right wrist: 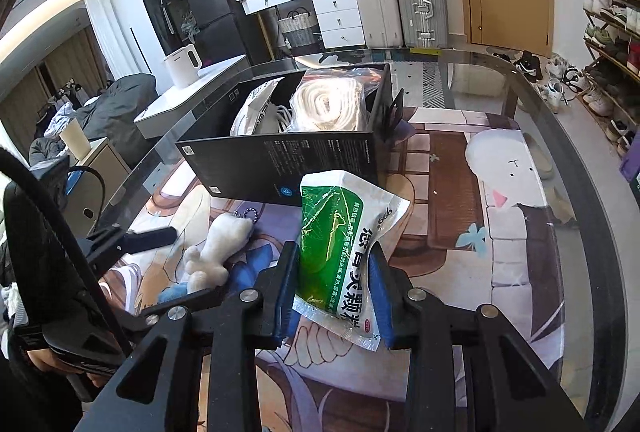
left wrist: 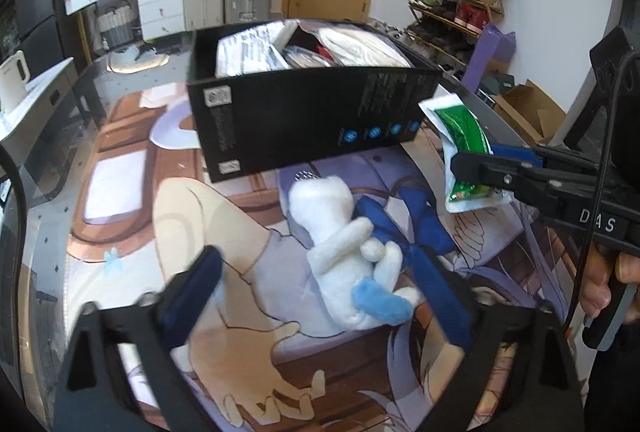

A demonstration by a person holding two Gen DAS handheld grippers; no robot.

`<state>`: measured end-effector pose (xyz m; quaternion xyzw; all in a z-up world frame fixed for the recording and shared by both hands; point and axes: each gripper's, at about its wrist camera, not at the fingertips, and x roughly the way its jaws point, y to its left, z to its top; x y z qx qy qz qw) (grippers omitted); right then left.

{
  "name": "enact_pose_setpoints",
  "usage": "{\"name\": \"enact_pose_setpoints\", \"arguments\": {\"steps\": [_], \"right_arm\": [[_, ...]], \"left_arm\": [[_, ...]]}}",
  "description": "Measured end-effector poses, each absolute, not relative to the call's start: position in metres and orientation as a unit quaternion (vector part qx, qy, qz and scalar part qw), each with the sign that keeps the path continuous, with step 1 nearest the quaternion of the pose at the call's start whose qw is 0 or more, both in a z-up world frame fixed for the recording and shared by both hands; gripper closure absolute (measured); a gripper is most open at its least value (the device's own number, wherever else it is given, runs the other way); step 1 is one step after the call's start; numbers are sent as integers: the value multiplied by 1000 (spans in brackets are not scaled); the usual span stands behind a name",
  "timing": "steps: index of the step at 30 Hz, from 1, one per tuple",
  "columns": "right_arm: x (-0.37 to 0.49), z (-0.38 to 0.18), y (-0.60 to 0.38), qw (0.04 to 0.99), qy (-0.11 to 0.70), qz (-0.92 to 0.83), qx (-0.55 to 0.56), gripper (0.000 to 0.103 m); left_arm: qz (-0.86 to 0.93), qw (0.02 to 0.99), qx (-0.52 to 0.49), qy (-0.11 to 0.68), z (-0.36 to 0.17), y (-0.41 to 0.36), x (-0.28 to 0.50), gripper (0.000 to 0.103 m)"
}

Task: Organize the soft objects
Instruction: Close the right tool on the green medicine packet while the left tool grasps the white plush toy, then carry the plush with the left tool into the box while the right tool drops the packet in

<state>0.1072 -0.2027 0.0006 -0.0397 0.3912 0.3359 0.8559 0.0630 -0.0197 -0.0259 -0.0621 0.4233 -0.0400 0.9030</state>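
The left gripper (left wrist: 320, 296) stands wide over a white plush (left wrist: 344, 256) lying between its fingers on the desk (left wrist: 120, 192), a black box (left wrist: 312, 120) just beyond it, and off to its right the right gripper (left wrist: 472, 168) clamps a green packet (left wrist: 464, 136).

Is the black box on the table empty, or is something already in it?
Not empty. The black box stands open-topped, holding a bagged white coil and another white packet.

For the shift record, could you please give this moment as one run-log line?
right gripper: shut on green sachet, lifted | left gripper: open around white plush toy on mat | black box: partly filled
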Motion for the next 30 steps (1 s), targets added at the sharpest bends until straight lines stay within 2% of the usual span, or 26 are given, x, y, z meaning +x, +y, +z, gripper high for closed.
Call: {"name": "enact_pose_setpoints", "arguments": {"steps": [2, 4, 5, 9, 30], "right_arm": [[107, 2, -203, 857, 390, 336, -40, 69], [106, 3, -203, 857, 389, 336, -41, 69], [106, 4, -203, 857, 388, 337, -41, 69], [104, 6, -203, 857, 385, 340, -42, 69], [92, 43, -195, 866, 345, 359, -40, 69]], "left_arm": [[-49, 904, -56, 421, -25, -23, 61, 29], [-61, 905, -52, 419, -23, -26, 59, 57], [-63, 904, -50, 419, -23, -27, 58, 64], [-68, 906, -58, 413, -20, -23, 55, 66], [-49, 939, -90, 327, 41, 28, 47, 67]]}}
